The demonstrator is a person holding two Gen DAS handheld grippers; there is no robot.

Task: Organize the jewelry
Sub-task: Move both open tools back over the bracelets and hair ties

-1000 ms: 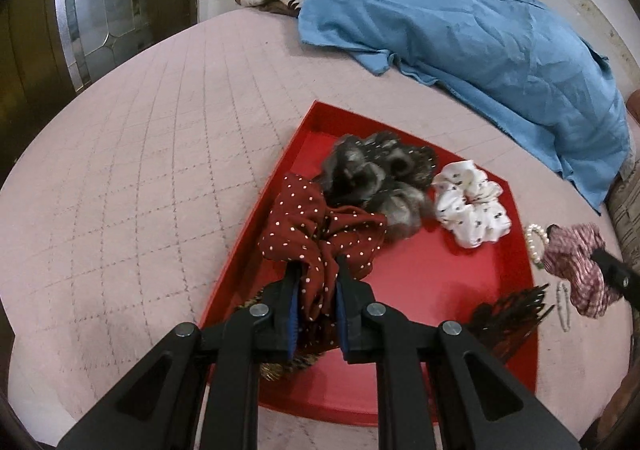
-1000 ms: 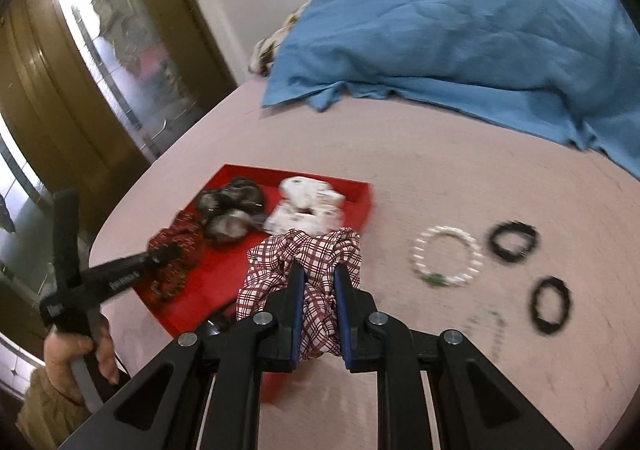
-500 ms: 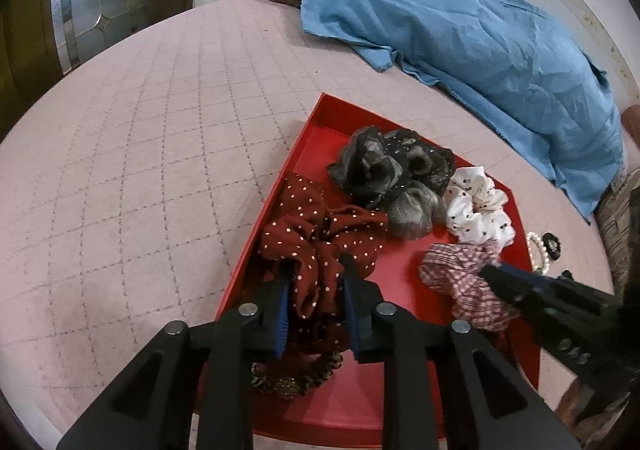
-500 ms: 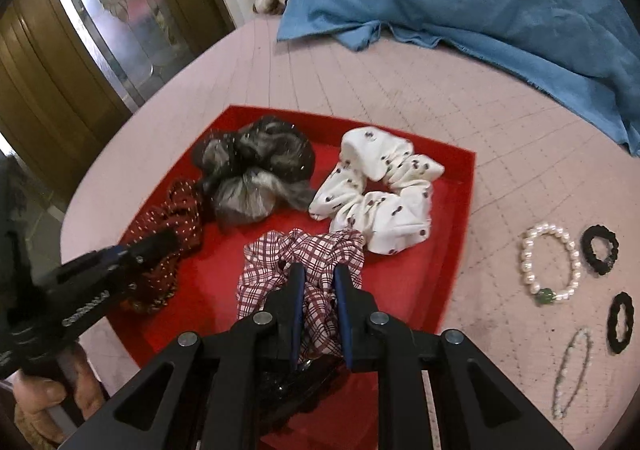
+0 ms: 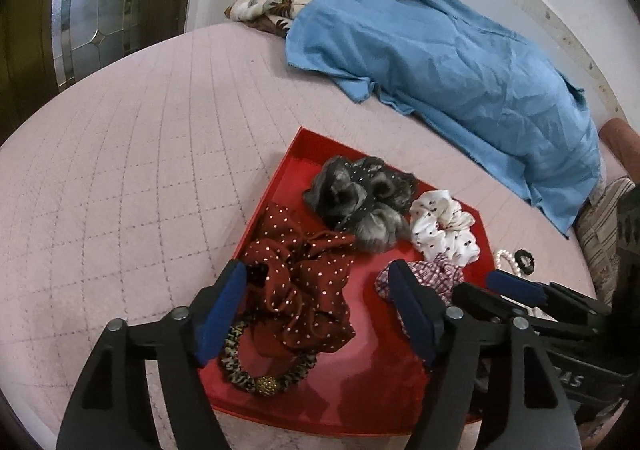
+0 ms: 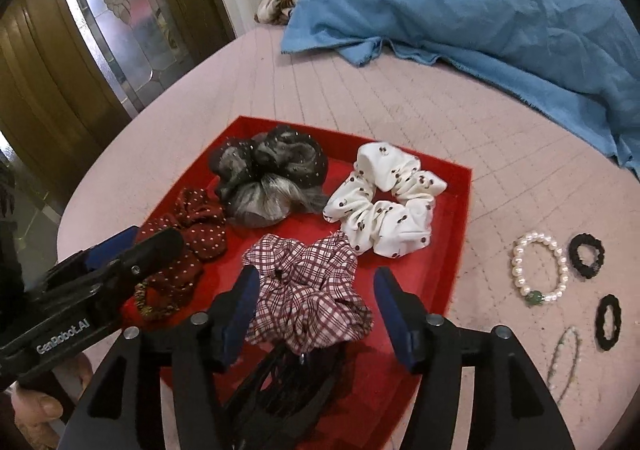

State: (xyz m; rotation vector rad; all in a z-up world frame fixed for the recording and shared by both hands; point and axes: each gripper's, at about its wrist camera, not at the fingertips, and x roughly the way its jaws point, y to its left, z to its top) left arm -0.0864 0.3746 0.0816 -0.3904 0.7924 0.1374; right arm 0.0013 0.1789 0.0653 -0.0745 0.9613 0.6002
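A red tray [image 5: 360,382] [image 6: 456,218] lies on the pink quilted bed. In it are a dark red dotted scrunchie [image 5: 304,282] [image 6: 192,234], a grey-black scrunchie [image 5: 360,202] [image 6: 268,174], a white printed scrunchie [image 5: 444,230] [image 6: 384,202], a plaid scrunchie [image 5: 436,274] [image 6: 312,290], a leopard hair tie [image 5: 256,374] and a black claw clip [image 6: 288,390]. My left gripper [image 5: 320,314] is open around the dark red scrunchie. My right gripper [image 6: 316,310] is open around the plaid scrunchie.
On the bed right of the tray lie a pearl bracelet [image 6: 540,270], two black hair ties [image 6: 586,256] [image 6: 608,322] and a thin bead bracelet [image 6: 564,362]. A blue shirt [image 5: 440,62] and a patterned cloth [image 5: 272,6] lie at the far side.
Both grippers have opened. The left let go of the dark red scrunchie and the right let go of the plaid scrunchie, which now both lie in the tray.
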